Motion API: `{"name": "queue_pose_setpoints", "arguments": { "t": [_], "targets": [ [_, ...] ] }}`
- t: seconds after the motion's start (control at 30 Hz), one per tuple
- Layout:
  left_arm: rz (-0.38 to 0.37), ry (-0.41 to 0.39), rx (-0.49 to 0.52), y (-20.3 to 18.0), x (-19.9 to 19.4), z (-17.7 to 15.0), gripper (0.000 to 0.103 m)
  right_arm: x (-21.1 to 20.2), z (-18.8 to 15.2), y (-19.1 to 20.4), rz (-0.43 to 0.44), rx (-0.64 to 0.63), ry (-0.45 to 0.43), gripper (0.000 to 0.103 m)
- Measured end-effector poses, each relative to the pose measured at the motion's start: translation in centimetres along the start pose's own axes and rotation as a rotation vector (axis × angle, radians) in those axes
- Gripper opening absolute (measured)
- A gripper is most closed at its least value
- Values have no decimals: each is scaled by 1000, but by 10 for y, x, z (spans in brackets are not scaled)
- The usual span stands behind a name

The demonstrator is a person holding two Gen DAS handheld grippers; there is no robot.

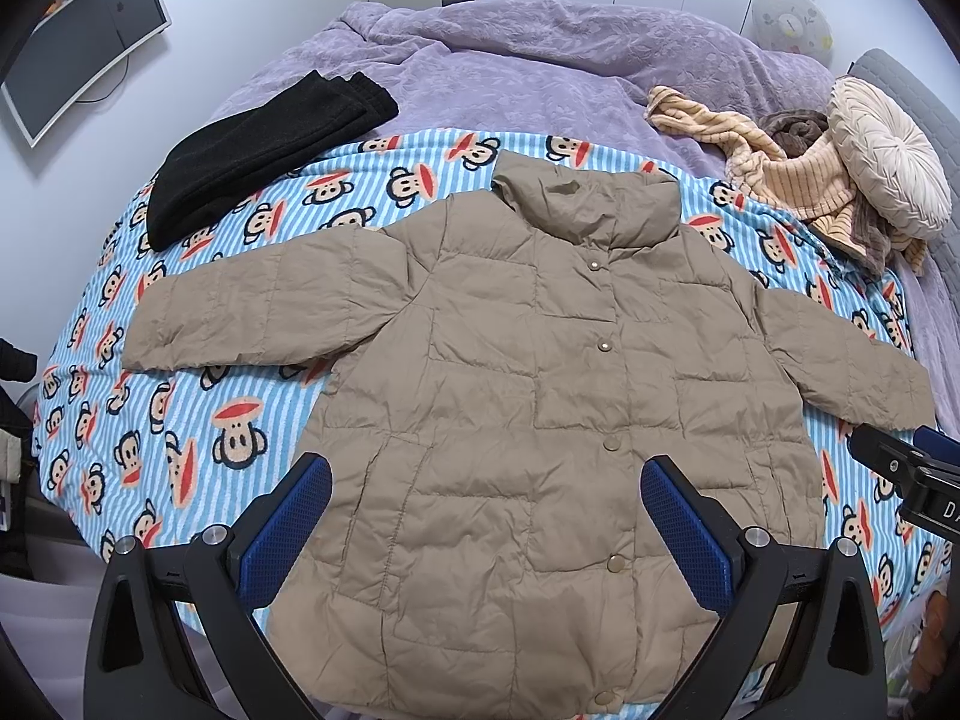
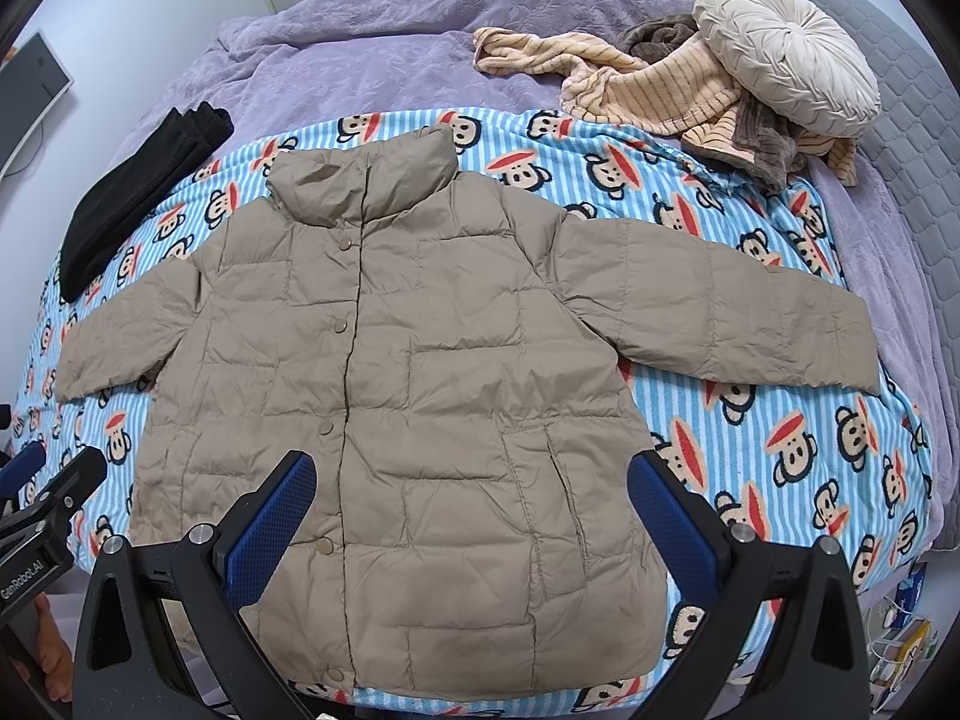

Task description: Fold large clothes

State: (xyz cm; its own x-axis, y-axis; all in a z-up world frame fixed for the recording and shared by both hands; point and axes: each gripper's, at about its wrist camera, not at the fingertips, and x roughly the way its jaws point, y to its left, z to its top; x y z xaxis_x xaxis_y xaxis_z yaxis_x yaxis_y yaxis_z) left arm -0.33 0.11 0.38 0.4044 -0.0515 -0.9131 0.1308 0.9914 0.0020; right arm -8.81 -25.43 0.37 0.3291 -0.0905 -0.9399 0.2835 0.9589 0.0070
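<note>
Bed covered by a purple quilt (image 1: 540, 60) and a striped monkey-print blanket (image 1: 198, 420). Folded black garment (image 1: 252, 150) at left. Round cream cushion (image 2: 786, 54) on striped beige clothing (image 2: 654, 90). Wall-mounted screen (image 1: 84, 42), possibly a monitor.

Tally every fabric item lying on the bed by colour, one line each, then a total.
Tan: 1, the puffer jacket
Black: 1, the folded garment
Cream-striped: 1, the crumpled garment
Brown: 1, the fuzzy piece
Off-white: 1, the round cushion
Blue-striped: 1, the monkey blanket
Purple: 1, the bedspread
Total: 7
</note>
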Motion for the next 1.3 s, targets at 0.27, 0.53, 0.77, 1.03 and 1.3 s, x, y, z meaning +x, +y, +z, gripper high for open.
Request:
{"name": "queue_pose_setpoints", "arguments": {
  "t": [0.27, 0.53, 0.77, 1.03, 1.3],
  "targets": [
    [0, 0, -1, 0, 0, 0, 103, 0, 1, -1, -1, 1, 1, 103],
    [0, 0, -2, 0, 0, 0, 103, 1, 1, 0, -1, 0, 2, 103],
    [0, 0, -1, 0, 0, 0, 103, 1, 1, 1, -3, 0, 2, 103],
    [1, 0, -2, 0, 0, 0, 103, 0, 1, 1, -3, 0, 3, 103],
    [0, 0, -1, 0, 0, 0, 103, 1, 2, 1, -3, -1, 3, 103]
  ]
}}
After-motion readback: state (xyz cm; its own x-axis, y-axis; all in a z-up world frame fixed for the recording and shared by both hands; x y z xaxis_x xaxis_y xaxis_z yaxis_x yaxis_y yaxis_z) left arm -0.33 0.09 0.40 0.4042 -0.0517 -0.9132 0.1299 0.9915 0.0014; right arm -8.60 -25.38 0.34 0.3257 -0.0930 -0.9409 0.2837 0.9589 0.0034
